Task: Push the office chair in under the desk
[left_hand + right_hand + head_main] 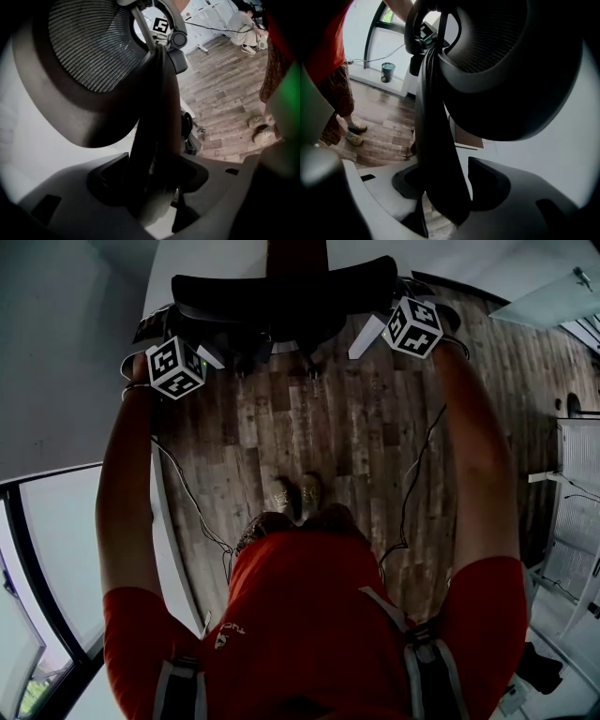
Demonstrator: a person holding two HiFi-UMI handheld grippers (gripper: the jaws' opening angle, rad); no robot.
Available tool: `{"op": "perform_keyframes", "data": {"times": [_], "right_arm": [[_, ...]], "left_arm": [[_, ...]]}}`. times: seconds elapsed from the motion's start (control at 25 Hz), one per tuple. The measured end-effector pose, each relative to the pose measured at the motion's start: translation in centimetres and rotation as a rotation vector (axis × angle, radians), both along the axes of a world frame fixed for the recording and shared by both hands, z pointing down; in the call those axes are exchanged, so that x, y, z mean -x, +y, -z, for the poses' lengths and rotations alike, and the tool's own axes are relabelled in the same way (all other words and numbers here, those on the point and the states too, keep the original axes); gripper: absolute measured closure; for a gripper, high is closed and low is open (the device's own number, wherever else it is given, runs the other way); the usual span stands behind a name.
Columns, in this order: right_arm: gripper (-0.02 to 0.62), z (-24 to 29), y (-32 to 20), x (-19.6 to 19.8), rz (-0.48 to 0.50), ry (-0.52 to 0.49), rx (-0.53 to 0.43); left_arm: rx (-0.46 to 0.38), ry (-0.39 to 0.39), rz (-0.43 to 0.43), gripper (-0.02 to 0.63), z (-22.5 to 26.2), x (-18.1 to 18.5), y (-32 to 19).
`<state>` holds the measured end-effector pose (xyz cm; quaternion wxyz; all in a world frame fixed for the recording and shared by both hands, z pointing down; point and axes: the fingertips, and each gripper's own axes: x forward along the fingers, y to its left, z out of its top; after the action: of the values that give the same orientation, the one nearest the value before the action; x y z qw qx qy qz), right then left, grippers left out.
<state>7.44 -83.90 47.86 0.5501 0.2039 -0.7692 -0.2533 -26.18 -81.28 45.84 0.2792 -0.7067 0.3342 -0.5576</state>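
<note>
Head view, with both gripper views. The office chair (pixel 281 296) is shown from behind and above. Its backrest stands close against the near edge of the white desk (pixel 216 257), and the seat is hidden below it. The wood floor (pixel 356 446) is seen between the chair and the person.

The long axis of the backrest is laid across the picture, from the left gripper (pixel 225 348) at one side edge to the right gripper (pixel 361 334) at the other. Neither hand is placed noticeably nearer than the other. From both pairs of jaws the chair lies ahead, with the desk beyond it.

In the left gripper view, the dark rim of the backrest (pixel 157 117) is seen running upright between the jaws of the left gripper (pixel 154 187), beside the mesh panel (pixel 89 42). The jaws are held apart, and a pale gap is visible on one side of the rim.

In the right gripper view the opposite rim (pixel 433 131) is likewise straddled by the right gripper (pixel 440 187). Floor and desk are visible on either side of the rim, so the pads are not clamped on it.

The chair is judged to be nearly or fully in. Any remaining push would be directed straight ahead, square to the backrest's long axis.
</note>
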Motion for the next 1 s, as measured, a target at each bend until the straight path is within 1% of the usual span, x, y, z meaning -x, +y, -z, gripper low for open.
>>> {"op": "perform_keyframes", "data": {"times": [0.12, 0.32, 0.4, 0.48, 0.56, 0.64, 0.76, 0.88, 1.0], "right_arm": [[0.362, 1.2, 0.5, -0.6, -0.022, -0.010, -0.033], [0.362, 2.9, 3.1, -1.7, -0.053, -0.024, -0.063], [0.356, 3.8, 4.0, -2.0, -0.075, -0.043, -0.087], [0.356, 4.6, 4.9, -2.3, -0.099, -0.070, -0.109], [0.356, 5.6, 5.9, -2.3, -0.125, -0.112, -0.130], [0.356, 6.7, 7.0, -1.9, -0.158, -0.189, -0.146], [0.356, 8.6, 9.0, -0.9, -0.220, -0.380, -0.159], [0.357, 9.9, 11.4, 0.7, -0.256, -0.588, -0.155], [0.366, 10.5, 14.0, 2.7, -0.241, -0.705, -0.153]], "left_arm": [[-0.031, 0.024, 0.008, 0.351, 0.8, 0.2, 0.5], [-0.082, 0.057, 0.015, 0.348, 2.7, 0.2, 2.7], [-0.099, 0.086, 0.027, 0.348, 3.5, 0.3, 3.7], [-0.123, 0.137, 0.046, 0.348, 4.4, 0.5, 4.8], [-0.157, 0.213, 0.068, 0.348, 5.6, 0.5, 5.9], [-0.197, 0.314, 0.087, 0.348, 7.1, 0.2, 7.2], [-0.235, 0.490, 0.102, 0.348, 9.0, -1.1, 9.5], [-0.231, 0.670, 0.107, 0.350, 9.9, -2.9, 11.9], [-0.211, 0.813, 0.100, 0.351, 10.5, -4.9, 14.0]]}}
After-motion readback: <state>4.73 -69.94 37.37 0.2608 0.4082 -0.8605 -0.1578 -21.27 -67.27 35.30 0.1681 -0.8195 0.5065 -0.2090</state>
